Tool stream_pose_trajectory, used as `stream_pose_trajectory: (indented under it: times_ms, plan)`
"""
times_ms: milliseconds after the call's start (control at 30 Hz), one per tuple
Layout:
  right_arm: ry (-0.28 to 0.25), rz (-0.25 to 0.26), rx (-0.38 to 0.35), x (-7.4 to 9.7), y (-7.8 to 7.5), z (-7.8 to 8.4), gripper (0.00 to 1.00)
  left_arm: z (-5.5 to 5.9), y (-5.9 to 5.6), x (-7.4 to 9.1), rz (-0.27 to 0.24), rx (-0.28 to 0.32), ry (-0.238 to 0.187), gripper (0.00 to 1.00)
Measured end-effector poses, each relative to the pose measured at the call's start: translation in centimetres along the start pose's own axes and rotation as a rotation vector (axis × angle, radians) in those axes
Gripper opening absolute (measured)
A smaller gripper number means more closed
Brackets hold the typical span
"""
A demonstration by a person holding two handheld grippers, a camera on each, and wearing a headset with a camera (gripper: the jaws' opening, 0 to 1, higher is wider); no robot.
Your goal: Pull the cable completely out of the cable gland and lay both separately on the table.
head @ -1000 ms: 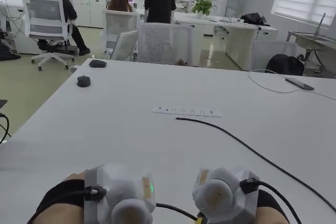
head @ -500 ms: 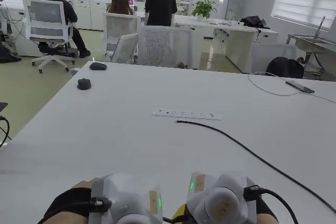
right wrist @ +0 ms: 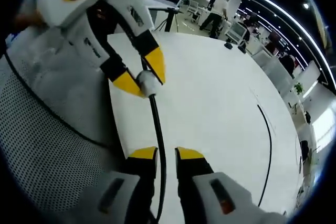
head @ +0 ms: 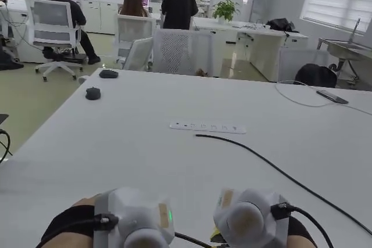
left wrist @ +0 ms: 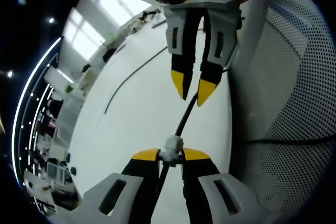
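Pinching the cable gland [left wrist: 169,148] in the left gripper [left wrist: 170,156] above the table [left wrist: 131,129], I judge the pull-out just starting: the right gripper [left wrist: 191,97] straddles the threaded cable [left wrist: 184,118], clamped or not I cannot tell, and must draw away.

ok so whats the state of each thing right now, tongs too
left tongs: shut on the cable gland
right tongs: jaws around the cable, clamping unclear
cable gland: gripped, cable threaded through it
cable: not yet pulled out, runs between both tongs
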State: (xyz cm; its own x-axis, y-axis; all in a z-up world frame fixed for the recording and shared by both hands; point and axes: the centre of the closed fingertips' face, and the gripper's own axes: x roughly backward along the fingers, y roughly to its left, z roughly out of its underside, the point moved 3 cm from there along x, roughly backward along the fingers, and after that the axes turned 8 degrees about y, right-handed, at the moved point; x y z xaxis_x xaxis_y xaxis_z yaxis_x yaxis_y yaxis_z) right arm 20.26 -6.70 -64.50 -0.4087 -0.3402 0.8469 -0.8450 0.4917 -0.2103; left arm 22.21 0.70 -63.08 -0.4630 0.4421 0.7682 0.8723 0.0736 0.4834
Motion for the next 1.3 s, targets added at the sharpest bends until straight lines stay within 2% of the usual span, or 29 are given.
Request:
stream_pose_trajectory:
  times_ms: [167,267,367,467,533,667,800,900,967,1100,1233,1300]
  plan:
    - [-0.052,-0.02,0.05,0.3,1.0,-1.2,0.11,-0.9,-0.6,0.1,0.009,-0.035,-0.023,0.16]
    - [-0.029,-0.009,0.076,0.1,1.0,-0.9,0.06,-1.3,-0.9,0.2,0.018,-0.046,-0.043,0.17]
    - [-0.028,-0.016,0.067,0.0,0.9,-0.8,0.03,-1.3,-0.7,0.1,0.013,-0.047,-0.038,0.17]
    - [0.016,0.015,0.07,-0.1,0.3,0.0,0.03,-0.7,-0.1,0.1,0.0,-0.023,-0.025,0.17]
    - [0.071,0.033,0.042,-0.2,-0.2,1.0,0.03,-0.4,0.2,0.2,-0.013,-0.012,-0.014,0.16]
    - [0.107,0.045,0.025,-0.3,-0.7,1.9,0.03,-0.4,0.5,0.3,-0.028,0.002,-0.015,0.16]
    - [0.084,0.052,0.034,-0.1,-0.6,1.3,0.08,-0.5,0.4,0.3,-0.031,-0.004,-0.017,0.16]
    - [-0.005,0.033,0.039,0.2,-0.1,-0.3,0.13,-0.8,0.1,0.4,-0.021,-0.015,-0.029,0.16]
    - [-0.031,0.02,0.055,0.3,0.3,-0.9,0.13,-1.2,-0.3,0.4,-0.013,-0.034,-0.045,0.16]
    - [-0.022,0.007,0.078,0.1,0.6,-0.7,0.03,-1.5,-0.3,0.4,-0.009,-0.043,-0.052,0.16]
    - [-0.009,0.023,0.069,0.2,0.2,-0.4,0.03,-0.9,0.2,0.4,-0.021,-0.024,-0.038,0.16]
    - [-0.003,0.035,0.057,0.3,-0.1,-0.2,0.03,-0.5,0.6,0.5,-0.025,0.009,-0.036,0.16]
